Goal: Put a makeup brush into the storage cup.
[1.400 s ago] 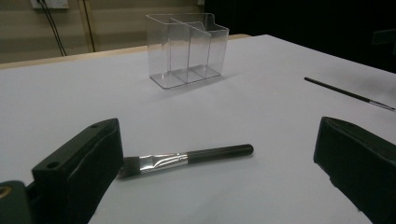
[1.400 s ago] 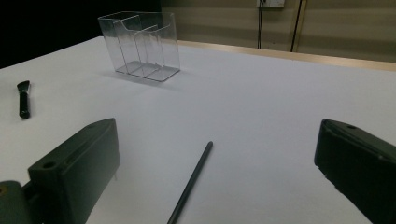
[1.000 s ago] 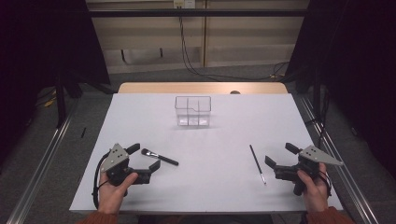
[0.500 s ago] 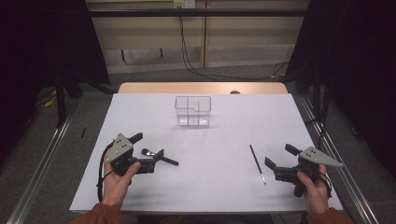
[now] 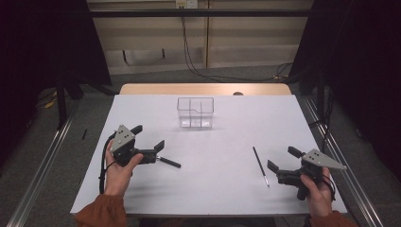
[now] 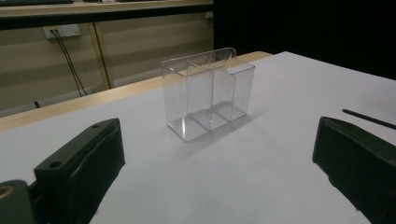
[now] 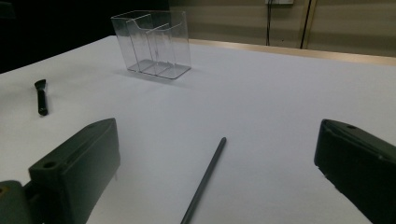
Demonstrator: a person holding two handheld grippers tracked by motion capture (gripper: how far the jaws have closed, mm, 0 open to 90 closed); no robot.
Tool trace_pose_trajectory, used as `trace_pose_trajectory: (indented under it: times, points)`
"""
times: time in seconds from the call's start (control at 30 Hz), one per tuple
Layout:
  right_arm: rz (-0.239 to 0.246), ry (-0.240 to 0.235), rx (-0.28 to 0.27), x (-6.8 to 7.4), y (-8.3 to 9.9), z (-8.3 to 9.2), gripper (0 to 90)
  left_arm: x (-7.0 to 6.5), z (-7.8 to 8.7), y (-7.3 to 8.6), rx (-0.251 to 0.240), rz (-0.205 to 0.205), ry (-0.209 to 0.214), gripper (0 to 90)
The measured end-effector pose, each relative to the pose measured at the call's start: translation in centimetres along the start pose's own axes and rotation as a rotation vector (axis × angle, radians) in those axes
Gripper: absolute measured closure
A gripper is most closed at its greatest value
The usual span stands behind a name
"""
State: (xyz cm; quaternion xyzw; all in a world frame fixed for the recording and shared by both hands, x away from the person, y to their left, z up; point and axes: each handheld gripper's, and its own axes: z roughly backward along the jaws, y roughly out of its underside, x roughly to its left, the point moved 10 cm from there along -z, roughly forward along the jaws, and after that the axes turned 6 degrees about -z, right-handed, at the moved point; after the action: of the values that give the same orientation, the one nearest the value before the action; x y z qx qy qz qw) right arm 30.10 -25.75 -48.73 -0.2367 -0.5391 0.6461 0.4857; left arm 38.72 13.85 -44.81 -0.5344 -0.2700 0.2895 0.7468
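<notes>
Bench [image 5: 222, 189]: white top, wooden strip along the far edge; one.
Clear organiser [image 5: 195, 112]: one, upright, far centre of the bench; three compartments seen in the left gripper view [image 6: 208, 91], nothing in them; seen too from the right gripper view [image 7: 152, 43].
Left tool [image 5: 147, 143]: one, held above the near-left part of the bench, jaws spread wide and released, nothing between them; jaws aim toward the organiser.
Right tool [image 5: 280, 163]: one, at the near-right part of the bench, jaws spread wide and released, nothing between them.
Thin stick [image 5: 260, 165]: one, dark, lying flat on the bench just left of the right tool; long axis runs near to far, far end leaning slightly left. In the right gripper view [image 7: 204, 179] it lies between the jaws but ahead of them, not touched.
Short brush [image 5: 168, 162]: one, black, lying flat just right of the left tool; long axis runs left to right, right end slightly nearer. In the right gripper view [image 7: 41, 96] the flared end points away.
Spacing: stick and brush well apart; both well short of the organiser.
</notes>
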Motion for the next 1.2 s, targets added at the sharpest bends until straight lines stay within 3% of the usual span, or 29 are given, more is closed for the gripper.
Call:
trace_pose_trajectory:
  times: [0.17,0.2,0.3,0.33,0.43,0.53,0.6,0.63,0.67,0.93,1.0,1.1,1.17,1.2]
  points:
    - [-0.002,-0.006,0.001,0.1,0.1,0.1,0.2,0.6,-1.0,-0.1,0.014,0.006,0.008,2.0]
    - [-0.003,-0.005,0.002,0.1,0.1,0.1,0.2,0.7,-1.5,-0.1,0.041,-0.003,0.021,2.0]
    - [0.003,0.000,0.008,0.0,0.2,0.1,0.3,0.9,-1.9,0.0,0.062,0.001,0.029,2.1]
    - [0.007,-0.003,0.013,0.1,0.3,0.1,0.3,1.1,-2.2,0.2,0.097,-0.019,0.038,2.1]
    - [0.011,0.001,0.013,0.1,0.3,0.3,0.3,1.3,-2.3,0.3,0.120,-0.015,0.058,2.1]
    - [0.019,0.000,0.016,0.1,0.3,0.4,0.3,1.4,-2.6,0.5,0.168,-0.029,0.074,2.4]
    - [0.018,-0.003,0.019,0.2,0.4,0.3,0.3,1.2,-2.6,0.8,0.219,-0.045,0.110,2.5]
    - [0.020,-0.005,0.020,0.2,0.4,0.3,0.3,1.2,-2.6,0.8,0.219,-0.045,0.110,2.9]
    - [0.022,-0.006,0.020,0.2,0.4,0.3,0.3,1.0,-2.5,1.3,0.273,-0.062,0.141,3.1]
    - [0.028,-0.009,0.029,0.3,0.5,0.2,0.3,1.3,-2.5,2.3,0.364,-0.112,0.134,3.2]
    - [0.029,-0.011,0.029,0.3,0.5,0.2,0.3,1.0,-2.4,2.7,0.392,-0.094,0.168,3.6]
    - [0.029,-0.011,0.030,0.3,0.5,0.2,0.3,1.0,-2.3,3.5,0.471,-0.058,0.199,4.7]
    - [0.028,-0.012,0.029,0.3,0.5,0.2,0.3,1.0,-2.3,3.6,0.486,-0.054,0.203,5.0]
    - [0.028,-0.012,0.029,0.3,0.5,0.2,0.3,1.0,-2.3,3.7,0.520,-0.074,0.212,5.0]
